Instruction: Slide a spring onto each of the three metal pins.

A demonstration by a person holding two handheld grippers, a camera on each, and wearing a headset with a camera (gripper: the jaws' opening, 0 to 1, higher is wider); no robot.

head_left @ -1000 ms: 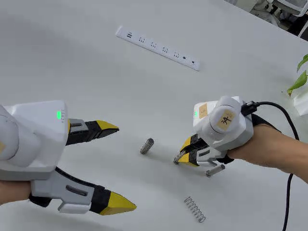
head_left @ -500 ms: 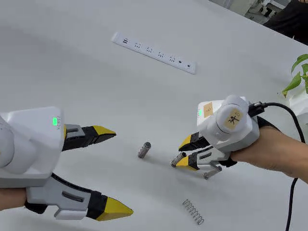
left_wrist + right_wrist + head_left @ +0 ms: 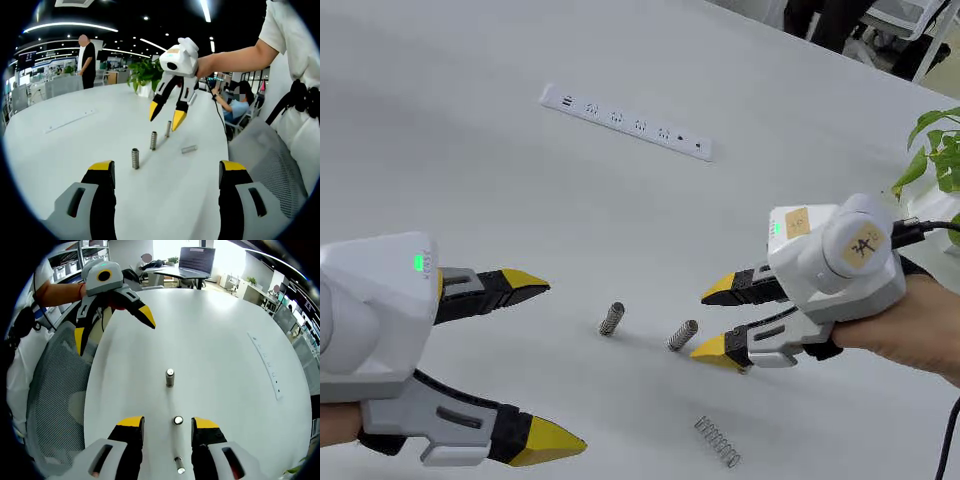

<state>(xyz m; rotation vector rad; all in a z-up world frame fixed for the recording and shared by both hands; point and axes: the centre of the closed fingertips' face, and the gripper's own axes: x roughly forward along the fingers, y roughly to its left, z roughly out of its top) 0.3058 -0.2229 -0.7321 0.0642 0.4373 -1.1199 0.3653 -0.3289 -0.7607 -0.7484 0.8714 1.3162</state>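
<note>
Since left tongs [image 3: 566, 365] and right tongs [image 3: 698, 325] both gape empty, best pinch the loose spring [image 3: 718, 440] lightly, keeping it coaxial with what seems the bare pin [image 3: 178, 464] near that spring.

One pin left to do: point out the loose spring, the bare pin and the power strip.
loose spring [image 3: 718, 441], head view, middle coils.
bare pin [image 3: 168, 128], left gripper view, mid-shaft.
power strip [image 3: 625, 121], head view, middle of its top face.

A power strip [image 3: 625, 122] was laid on the white table [image 3: 470, 150]. One spring-covered pin [image 3: 611, 318] and a second spring-covered pin [image 3: 683, 334] were stood upright on it, well apart from the strip. A loose spring [image 3: 717, 441] was laid flat near them.
</note>
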